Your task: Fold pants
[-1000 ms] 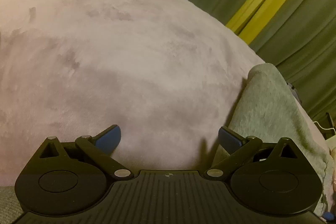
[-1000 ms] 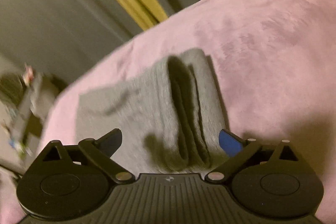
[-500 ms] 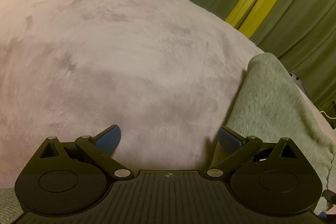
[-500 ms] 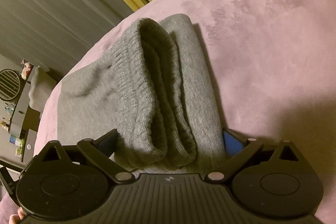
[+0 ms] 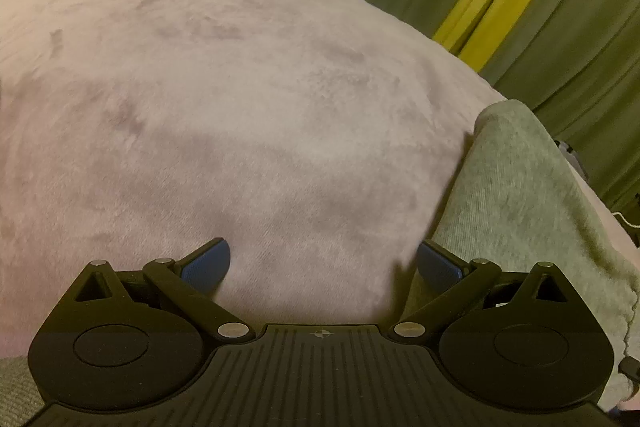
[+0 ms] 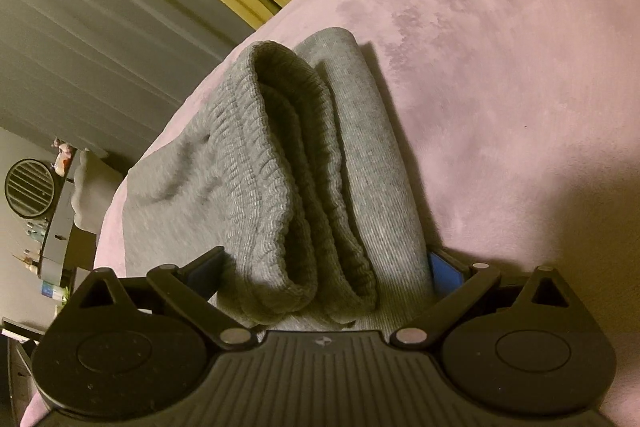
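Closer now, right hand-held gripper wide around folded pants; left hand-held gripper wide, empty.

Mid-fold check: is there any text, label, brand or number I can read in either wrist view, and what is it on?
No readable text in either view.
Gray pants: no tag or print showing.
Left gripper body: a small round crosshair mark, no letters.
Right gripper body: a small emblem, too small to read.
Clutter on the shelf at the far left of the right wrist view: too small and blurred to read.
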`<state>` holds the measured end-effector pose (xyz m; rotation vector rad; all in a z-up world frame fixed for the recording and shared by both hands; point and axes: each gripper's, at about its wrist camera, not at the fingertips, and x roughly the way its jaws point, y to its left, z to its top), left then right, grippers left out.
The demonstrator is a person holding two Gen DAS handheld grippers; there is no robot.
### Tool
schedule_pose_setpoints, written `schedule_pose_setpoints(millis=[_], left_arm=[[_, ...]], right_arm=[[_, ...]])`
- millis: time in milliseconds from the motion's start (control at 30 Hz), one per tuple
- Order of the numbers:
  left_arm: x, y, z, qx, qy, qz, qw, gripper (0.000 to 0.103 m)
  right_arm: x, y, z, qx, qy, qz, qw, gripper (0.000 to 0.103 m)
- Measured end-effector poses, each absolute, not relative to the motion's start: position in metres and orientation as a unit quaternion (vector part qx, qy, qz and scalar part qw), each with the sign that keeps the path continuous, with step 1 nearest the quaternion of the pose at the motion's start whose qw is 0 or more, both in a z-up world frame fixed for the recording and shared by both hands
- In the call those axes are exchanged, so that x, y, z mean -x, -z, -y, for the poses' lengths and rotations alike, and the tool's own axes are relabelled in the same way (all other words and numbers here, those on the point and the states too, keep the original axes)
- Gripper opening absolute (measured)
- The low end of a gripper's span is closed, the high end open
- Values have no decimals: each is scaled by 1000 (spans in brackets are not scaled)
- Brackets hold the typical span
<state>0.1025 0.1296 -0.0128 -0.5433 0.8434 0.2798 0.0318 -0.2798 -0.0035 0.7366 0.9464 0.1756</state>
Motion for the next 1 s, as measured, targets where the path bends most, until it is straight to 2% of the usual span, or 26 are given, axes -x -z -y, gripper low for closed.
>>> schedule_pose_setpoints(millis=[167,267,433,667,867,1000], left_arm=[[-100,10,-134,280,-97,-394,870,103],[-102,6,-133,295,-27,-385,874,103],[-136,11,-118,271,72,-442,852,103],[-197,18,-95,246,181,-512,803,103],[-230,33,-77,229,235,-542,774,103],[-244,44,-80,273,241,-541,758,103]], right_arm=[[-30,11,291,-388,-89,-429,811,99],[-25,21,306,-452,-87,-402,792,99],[-25,39,335,-547,-108,-376,740,99],[-41,36,332,-512,-158,-403,742,99],[-63,29,315,-459,-189,-423,758,99],[-81,23,300,-427,-207,-428,769,99]])
